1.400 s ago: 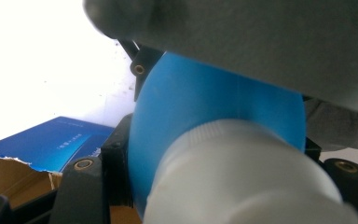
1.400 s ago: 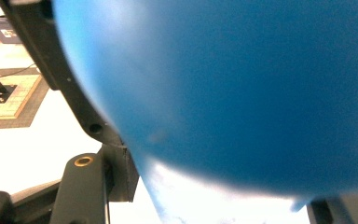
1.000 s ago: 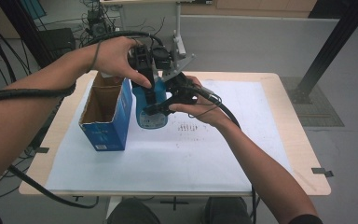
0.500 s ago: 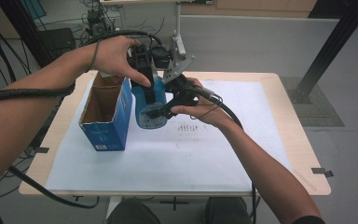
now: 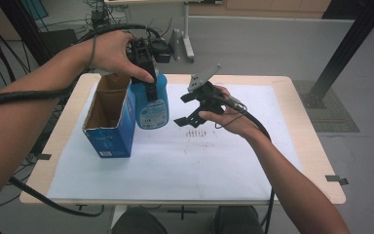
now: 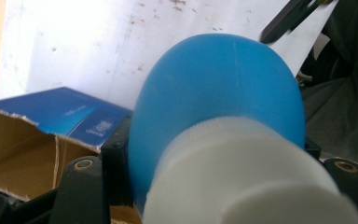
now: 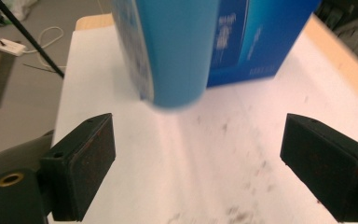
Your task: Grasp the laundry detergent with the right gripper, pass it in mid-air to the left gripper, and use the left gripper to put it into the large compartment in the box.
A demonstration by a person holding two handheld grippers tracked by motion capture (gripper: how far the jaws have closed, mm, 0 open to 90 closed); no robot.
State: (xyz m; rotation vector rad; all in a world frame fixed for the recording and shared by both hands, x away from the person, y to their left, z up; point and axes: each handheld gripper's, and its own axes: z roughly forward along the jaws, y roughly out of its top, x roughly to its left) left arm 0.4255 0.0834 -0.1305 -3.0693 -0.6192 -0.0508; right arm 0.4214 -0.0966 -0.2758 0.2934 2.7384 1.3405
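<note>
A blue plastic bottle (image 5: pixel 152 108) with a white cap (image 6: pixel 242 172) stands upright beside an open blue cardboard box (image 5: pixel 108 132). My left gripper (image 5: pixel 147 80) comes down from above and is shut on the bottle's top, just under the cap. In the left gripper view the bottle (image 6: pixel 214 88) bulges out between the two black jaws. My right gripper (image 5: pixel 185 111) is held to the right of the bottle, apart from it. Its jaws have just been opening and nothing is between them. In the right gripper view (image 7: pixel 200 163) the bottle (image 7: pixel 177 51) and the box (image 7: pixel 256 37) lie ahead.
A white paper sheet (image 5: pixel 175 165) with small dark specks covers most of the wooden table (image 5: pixel 304 102). The box's top flaps are open, showing its brown inside (image 6: pixel 23 154). Black cables trail off the table's left side.
The right gripper has let go of the bottle, opened its jaws and drawn away to the right. The left hand has kept the bottle where it was.
</note>
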